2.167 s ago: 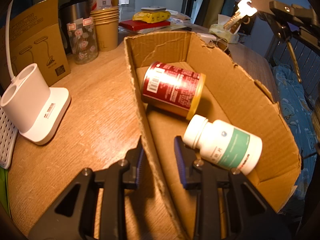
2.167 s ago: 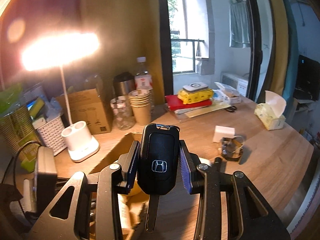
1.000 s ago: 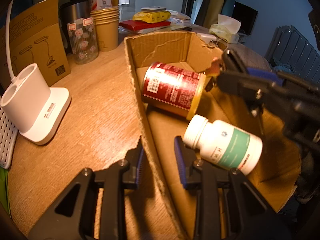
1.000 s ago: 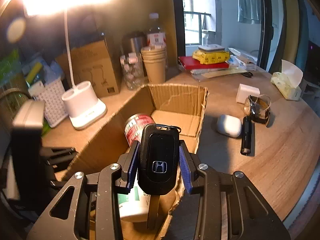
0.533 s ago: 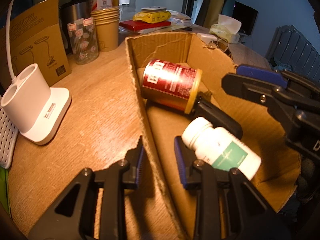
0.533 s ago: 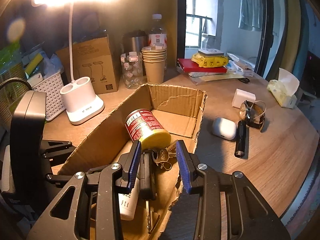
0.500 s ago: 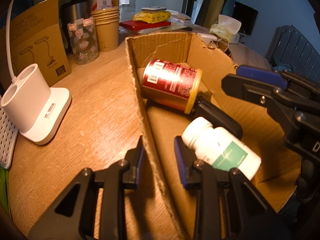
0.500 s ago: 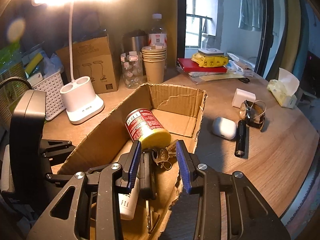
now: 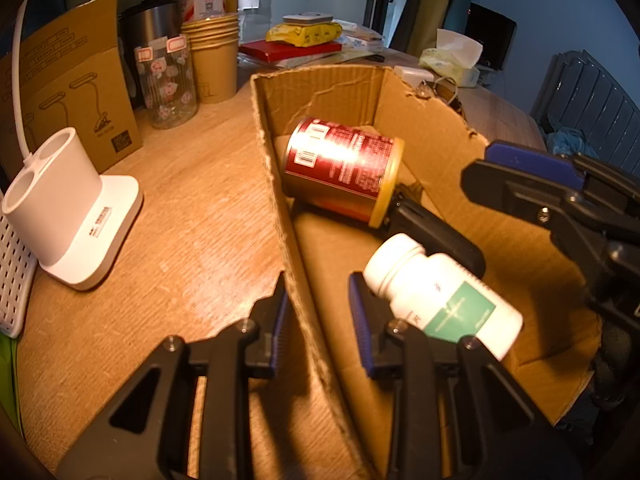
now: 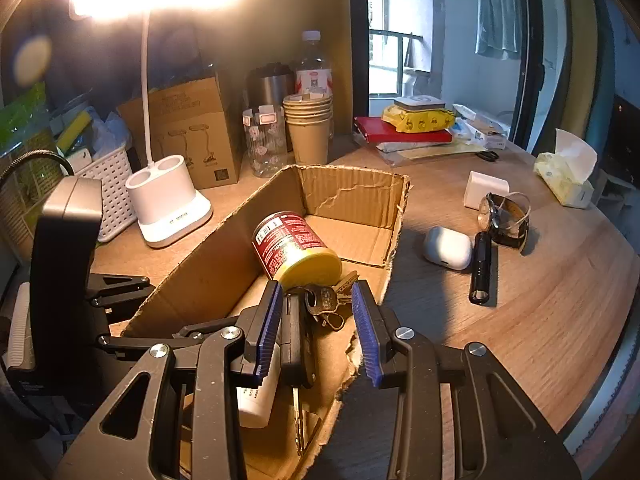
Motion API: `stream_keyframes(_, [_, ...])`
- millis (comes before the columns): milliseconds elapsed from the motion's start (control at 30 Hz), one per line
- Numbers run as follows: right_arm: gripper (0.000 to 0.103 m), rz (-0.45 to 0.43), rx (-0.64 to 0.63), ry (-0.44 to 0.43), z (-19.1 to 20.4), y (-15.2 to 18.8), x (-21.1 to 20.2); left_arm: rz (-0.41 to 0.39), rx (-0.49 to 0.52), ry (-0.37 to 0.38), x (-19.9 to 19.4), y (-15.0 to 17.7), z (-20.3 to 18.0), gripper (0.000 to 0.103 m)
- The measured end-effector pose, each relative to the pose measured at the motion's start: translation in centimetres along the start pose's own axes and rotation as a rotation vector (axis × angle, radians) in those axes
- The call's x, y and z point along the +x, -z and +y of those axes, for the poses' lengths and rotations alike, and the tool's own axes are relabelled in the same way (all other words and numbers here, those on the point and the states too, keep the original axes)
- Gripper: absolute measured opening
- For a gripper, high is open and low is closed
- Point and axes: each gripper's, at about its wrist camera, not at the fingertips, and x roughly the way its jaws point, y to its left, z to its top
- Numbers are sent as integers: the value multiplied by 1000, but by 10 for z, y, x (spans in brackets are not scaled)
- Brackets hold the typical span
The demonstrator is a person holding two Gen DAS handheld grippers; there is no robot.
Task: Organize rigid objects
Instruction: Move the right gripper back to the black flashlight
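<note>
Car key (image 10: 298, 344) lies in the cardboard box (image 10: 352, 192), 6 o'clock of the red can (image 10: 292, 248). Right gripper (image 10: 316, 328) fingers spread, empty: lift straight out. Left gripper (image 9: 318, 320) fingers straddle the box wall, grip uncertain; keep steady.

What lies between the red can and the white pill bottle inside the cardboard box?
The black car key lies there, its key ring against the red can and its other end by the white pill bottle; the left wrist view shows it.
</note>
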Motion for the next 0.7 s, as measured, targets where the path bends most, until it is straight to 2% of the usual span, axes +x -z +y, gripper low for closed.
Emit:
stream_keyframes(300, [38,-28,9,30,-10,-5,-11,0,0,0,0,0,0,30])
stream_keyframes(700, [40,-49,67,100,-46,-5,-19,0,0,0,0,0,0,30])
